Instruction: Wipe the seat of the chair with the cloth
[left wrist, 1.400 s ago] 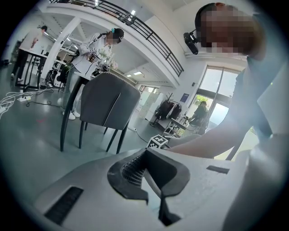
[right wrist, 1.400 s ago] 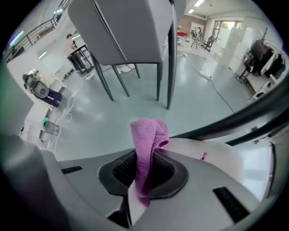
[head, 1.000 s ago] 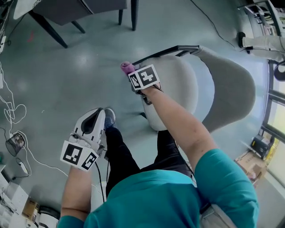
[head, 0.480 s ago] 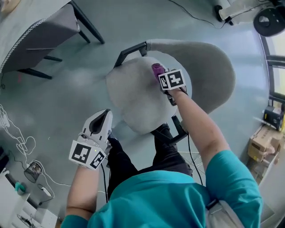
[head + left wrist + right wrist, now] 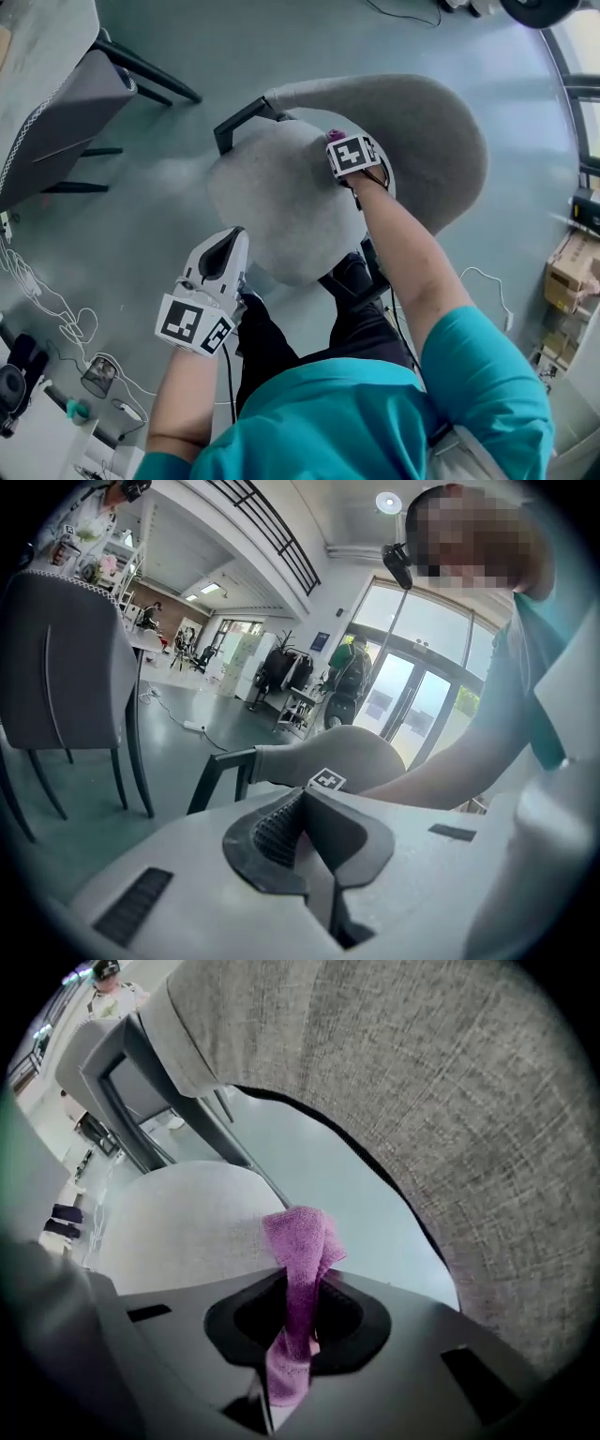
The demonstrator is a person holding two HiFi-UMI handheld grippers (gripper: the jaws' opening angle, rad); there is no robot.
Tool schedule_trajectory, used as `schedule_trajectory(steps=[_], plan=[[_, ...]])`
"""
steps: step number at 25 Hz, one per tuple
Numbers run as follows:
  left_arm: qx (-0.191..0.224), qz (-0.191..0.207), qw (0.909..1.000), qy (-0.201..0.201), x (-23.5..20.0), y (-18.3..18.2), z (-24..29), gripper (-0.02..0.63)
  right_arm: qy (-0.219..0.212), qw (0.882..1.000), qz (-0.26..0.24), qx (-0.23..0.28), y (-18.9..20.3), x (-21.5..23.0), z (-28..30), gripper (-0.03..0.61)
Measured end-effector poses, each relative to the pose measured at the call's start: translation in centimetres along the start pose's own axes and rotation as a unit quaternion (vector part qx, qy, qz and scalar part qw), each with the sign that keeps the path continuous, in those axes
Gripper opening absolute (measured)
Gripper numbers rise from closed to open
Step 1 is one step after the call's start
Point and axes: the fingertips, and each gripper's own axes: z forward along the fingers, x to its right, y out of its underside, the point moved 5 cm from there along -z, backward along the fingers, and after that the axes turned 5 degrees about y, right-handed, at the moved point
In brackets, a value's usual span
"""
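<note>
A grey fabric chair stands below me, its round seat point(image 5: 281, 197) in front of a curved backrest point(image 5: 431, 131). My right gripper point(image 5: 336, 141) is over the seat's back edge, shut on a folded purple cloth point(image 5: 300, 1260) that pokes out past the jaws; a bit of the cloth point(image 5: 335, 136) shows in the head view. The seat point(image 5: 187, 1213) and backrest point(image 5: 422, 1082) fill the right gripper view. My left gripper point(image 5: 228, 246) hangs off the seat's front left edge, jaws shut with nothing between them, as the left gripper view point(image 5: 298, 825) shows.
A second dark grey chair point(image 5: 66, 84) stands at the upper left. Cables point(image 5: 56, 309) and small gear lie on the floor at the lower left. Cardboard boxes point(image 5: 572, 272) sit at the right. My legs point(image 5: 281, 337) stand against the seat's front.
The right gripper with the cloth has gone from the seat's left edge across to its back near the backrest. The left gripper has stayed beside the seat's front.
</note>
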Motion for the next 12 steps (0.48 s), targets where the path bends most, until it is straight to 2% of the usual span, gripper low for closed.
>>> schedule_trajectory(steps=[9, 12], plan=[[0.001, -0.024, 0.9997, -0.011, -2.1, 1.0, -1.1, -0.005, 0.013, 1.0, -0.015, -0.018, 0.5, -0.7, 1.1, 0.049], [0.01, -0.03, 0.9994, -0.012, -2.2, 1.1, -1.7, -0.005, 0.002, 1.0, -0.02, -0.02, 0.7, -1.7, 1.3, 0.049]])
